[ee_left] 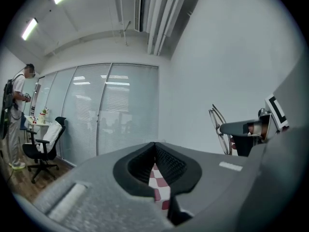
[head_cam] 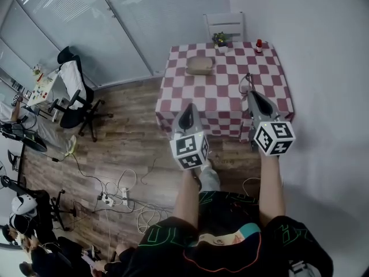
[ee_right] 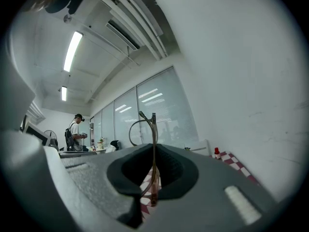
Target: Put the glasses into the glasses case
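A tan glasses case (head_cam: 200, 66) lies shut on the far left part of the checkered table (head_cam: 228, 100). My right gripper (head_cam: 250, 92) hovers over the table's near right side, shut on thin-framed glasses (head_cam: 248, 83). In the right gripper view the glasses (ee_right: 152, 129) stand upright between the jaws, the rim sticking up past the tips. My left gripper (head_cam: 188, 105) hangs over the table's near edge, shut, with nothing in it. The left gripper view shows its jaws (ee_left: 155, 145) meeting, and the right gripper (ee_left: 241, 128) with the glasses (ee_left: 219, 129) off to the right.
At the table's far edge stand a small potted plant (head_cam: 219, 38) and a red bottle (head_cam: 259, 45), with a white chair (head_cam: 225, 23) behind them. A white wall runs along the right. To the left are a black office chair (head_cam: 72, 91) and floor cables (head_cam: 124, 198).
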{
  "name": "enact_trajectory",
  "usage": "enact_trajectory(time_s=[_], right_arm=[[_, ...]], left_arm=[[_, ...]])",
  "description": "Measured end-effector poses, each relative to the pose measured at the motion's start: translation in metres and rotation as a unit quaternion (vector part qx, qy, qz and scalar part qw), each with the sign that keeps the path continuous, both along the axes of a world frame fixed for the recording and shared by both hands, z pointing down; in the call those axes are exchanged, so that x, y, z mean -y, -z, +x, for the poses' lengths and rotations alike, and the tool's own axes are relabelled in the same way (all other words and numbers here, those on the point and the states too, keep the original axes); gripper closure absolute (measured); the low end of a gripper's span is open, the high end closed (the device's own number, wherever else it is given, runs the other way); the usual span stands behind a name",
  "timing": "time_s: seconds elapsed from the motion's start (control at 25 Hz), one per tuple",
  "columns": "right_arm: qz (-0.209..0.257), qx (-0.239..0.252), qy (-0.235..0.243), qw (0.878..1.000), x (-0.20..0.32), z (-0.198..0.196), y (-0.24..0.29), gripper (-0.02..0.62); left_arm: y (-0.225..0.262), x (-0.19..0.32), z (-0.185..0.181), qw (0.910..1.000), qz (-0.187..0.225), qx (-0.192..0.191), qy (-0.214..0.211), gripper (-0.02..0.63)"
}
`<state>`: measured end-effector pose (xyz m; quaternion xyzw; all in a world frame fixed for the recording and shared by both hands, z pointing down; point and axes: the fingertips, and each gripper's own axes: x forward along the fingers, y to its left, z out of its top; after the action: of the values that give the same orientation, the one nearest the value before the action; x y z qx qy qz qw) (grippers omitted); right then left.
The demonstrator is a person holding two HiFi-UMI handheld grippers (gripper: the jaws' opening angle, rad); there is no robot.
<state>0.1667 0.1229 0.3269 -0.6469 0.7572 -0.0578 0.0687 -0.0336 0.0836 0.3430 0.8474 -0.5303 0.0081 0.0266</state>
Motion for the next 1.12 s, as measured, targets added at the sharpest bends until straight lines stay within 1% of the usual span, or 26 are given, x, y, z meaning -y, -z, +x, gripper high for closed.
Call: enact_trajectory(time_s=[0.16, 0.4, 0.52, 0.68, 0.96, 1.12], right_arm=[[-0.003, -0.003, 0.010, 1.000, 0.019, -0.011, -0.003, 0.576], [-0.018, -0.002, 0.020, 1.000, 0.048, -0.026, -0.014, 0.577], [-0.034, -0.004, 0.034, 0.999, 0.063, -0.039, -0.028, 0.576], [-0.061, 0.004, 0.047, 0.997, 0.082, -0.046, -0.054, 0.577], [-0.100, 0.017, 0.041, 0.994, 0.127, -0.046, -0.090, 0.577], [-0.120, 0.016, 0.035, 0.992, 0.154, -0.048, -0.109, 0.577]], left_arm=[[-0.004, 0.014, -0.009, 1.0000, -0.002, -0.001, 0.006, 0.597], [-0.017, 0.036, -0.029, 0.9996, -0.020, -0.001, 0.022, 0.597], [-0.032, 0.048, -0.042, 0.9987, -0.040, 0.000, 0.033, 0.597], [-0.056, 0.063, -0.042, 0.9974, -0.066, 0.004, 0.029, 0.597], [-0.088, 0.102, -0.040, 0.9944, -0.103, 0.016, 0.019, 0.595], [-0.104, 0.132, -0.046, 0.9923, -0.121, 0.018, 0.020, 0.595]])
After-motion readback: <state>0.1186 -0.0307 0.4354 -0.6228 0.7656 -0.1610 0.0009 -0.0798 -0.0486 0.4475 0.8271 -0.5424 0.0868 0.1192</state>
